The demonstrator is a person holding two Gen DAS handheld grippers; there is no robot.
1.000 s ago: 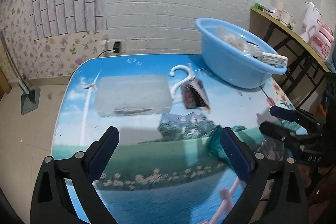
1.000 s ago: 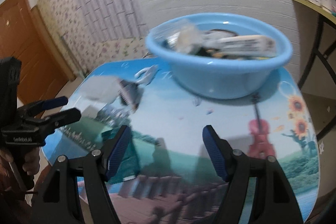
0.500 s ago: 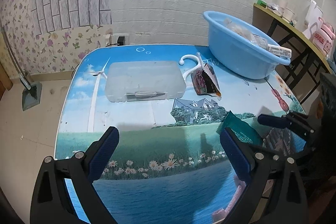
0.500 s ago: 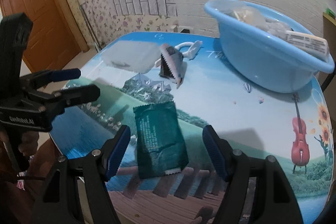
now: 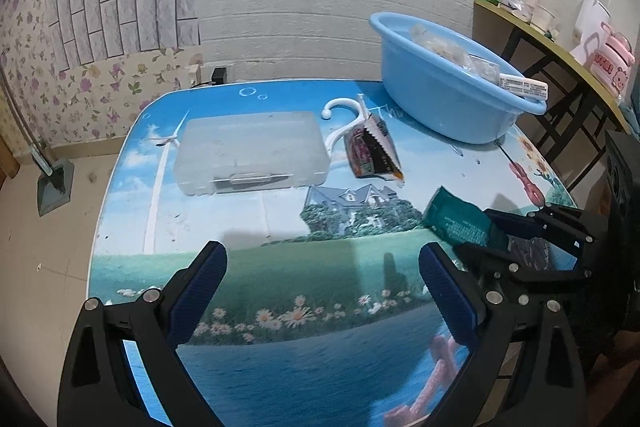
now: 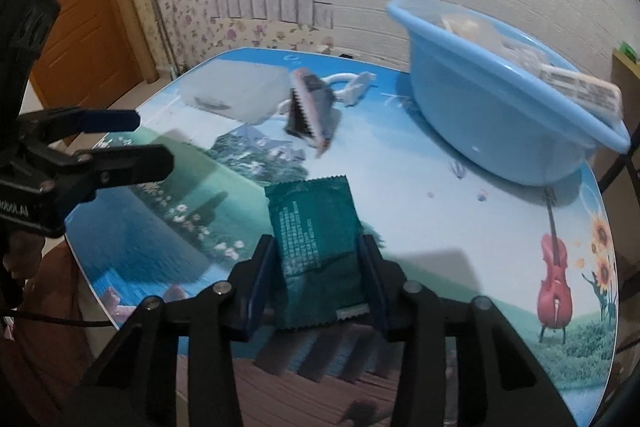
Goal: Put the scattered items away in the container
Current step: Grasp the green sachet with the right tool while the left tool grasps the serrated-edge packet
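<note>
The green packet (image 6: 320, 247) is pinched by the right tongs (image 6: 318, 291) near the counter's (image 6: 420, 195) front edge; the left tongs (image 5: 324, 291) are spread wide.

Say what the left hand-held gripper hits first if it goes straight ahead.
Probably the clear case: it lies beyond the open left hand-held gripper, roughly on its axis, with only bare table before it. If its height clears the case, the wall follows; depth is unclear.

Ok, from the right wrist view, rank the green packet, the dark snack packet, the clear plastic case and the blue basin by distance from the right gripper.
1. Green packet: between the right gripper fingers, gripped.
2. Dark snack packet: ahead, mid-table.
3. Clear plastic case: behind the snack packet, far left.
Blue basin: ahead on the right; too close to call against the snack packet and case.
</note>
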